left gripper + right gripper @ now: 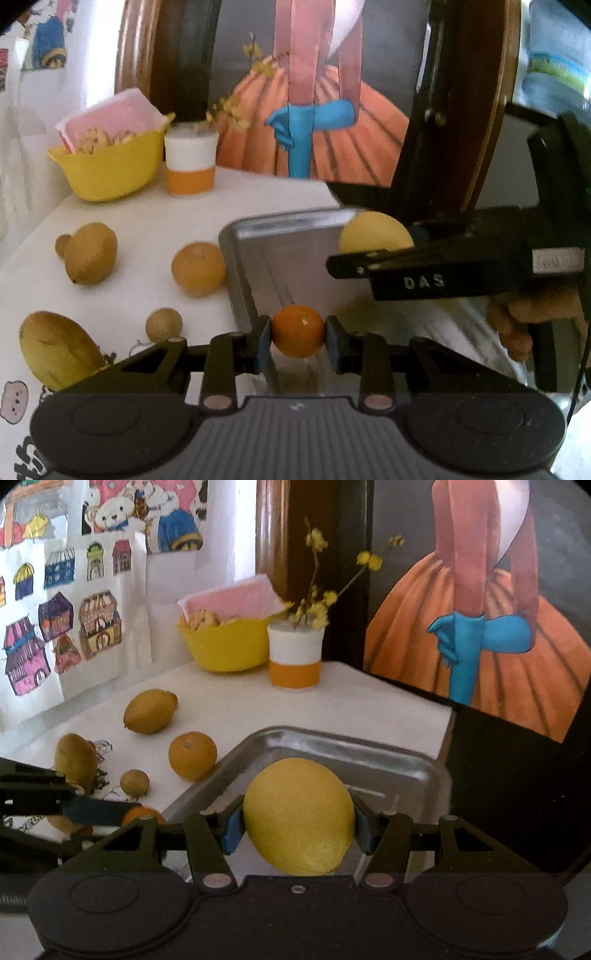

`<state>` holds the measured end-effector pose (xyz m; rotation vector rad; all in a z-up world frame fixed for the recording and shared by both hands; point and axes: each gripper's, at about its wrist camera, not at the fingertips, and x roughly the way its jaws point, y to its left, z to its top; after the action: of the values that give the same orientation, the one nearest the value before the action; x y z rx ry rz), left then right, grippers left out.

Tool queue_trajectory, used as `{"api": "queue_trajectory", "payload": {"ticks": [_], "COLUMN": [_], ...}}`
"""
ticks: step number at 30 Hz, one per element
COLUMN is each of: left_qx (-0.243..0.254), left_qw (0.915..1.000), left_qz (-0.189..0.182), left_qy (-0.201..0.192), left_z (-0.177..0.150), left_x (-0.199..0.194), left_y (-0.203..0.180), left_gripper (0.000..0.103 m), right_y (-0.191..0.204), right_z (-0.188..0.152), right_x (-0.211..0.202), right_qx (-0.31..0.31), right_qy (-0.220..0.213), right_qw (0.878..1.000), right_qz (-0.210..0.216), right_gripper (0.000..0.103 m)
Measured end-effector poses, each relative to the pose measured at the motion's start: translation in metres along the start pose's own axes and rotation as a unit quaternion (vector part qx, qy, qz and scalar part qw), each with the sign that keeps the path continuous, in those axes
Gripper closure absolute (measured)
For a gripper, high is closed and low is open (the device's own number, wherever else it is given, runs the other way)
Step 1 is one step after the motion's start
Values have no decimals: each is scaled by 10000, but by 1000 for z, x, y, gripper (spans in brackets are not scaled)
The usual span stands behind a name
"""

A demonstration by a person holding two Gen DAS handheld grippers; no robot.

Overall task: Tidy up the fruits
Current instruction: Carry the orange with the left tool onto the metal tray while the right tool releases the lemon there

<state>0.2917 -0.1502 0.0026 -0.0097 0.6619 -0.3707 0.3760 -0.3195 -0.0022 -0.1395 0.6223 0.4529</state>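
Note:
My left gripper is shut on a small orange, held over the left rim of the metal tray. My right gripper is shut on a big yellow lemon above the metal tray. In the left wrist view the right gripper crosses from the right with the lemon peeking above it. Loose fruit lies on the white table: an orange, a brownish lemon, a small round fruit and an oblong brown fruit.
A yellow bowl with snacks and a pink packet stands at the back beside a white-and-orange cup holding yellow flower twigs. Drawings hang on the left wall, and a painting leans behind the table's right edge. A hand grips the right tool.

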Motion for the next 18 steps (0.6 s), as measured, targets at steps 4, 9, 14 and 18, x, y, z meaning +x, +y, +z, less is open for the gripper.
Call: {"api": "queue_trajectory", "payload": {"ticks": [4,9,14,18], "left_qx": [124,207,132,136], "left_qw": [9998,9996,9997,9999], "left_qz": [45,35,-78,-44], "left_qy": [130,211,167,30], "left_z": [-6,-6,-6,-6], "left_x": [4,8,4,-9], "left_y": [-2,-7,-6,-8], "left_gripper": [69,68,50,37], "right_y": [5,6,6,5], "right_z": [-3,-2,-2,2], "right_x": [11,14,9,-1], "right_qx": [-63,-37,4,70], "right_qy": [141,221,103,-72], "right_qw": [9999,9997,9999,9999], "right_qz": [55,132,98,45], "right_gripper": [44,44,33,21]}}
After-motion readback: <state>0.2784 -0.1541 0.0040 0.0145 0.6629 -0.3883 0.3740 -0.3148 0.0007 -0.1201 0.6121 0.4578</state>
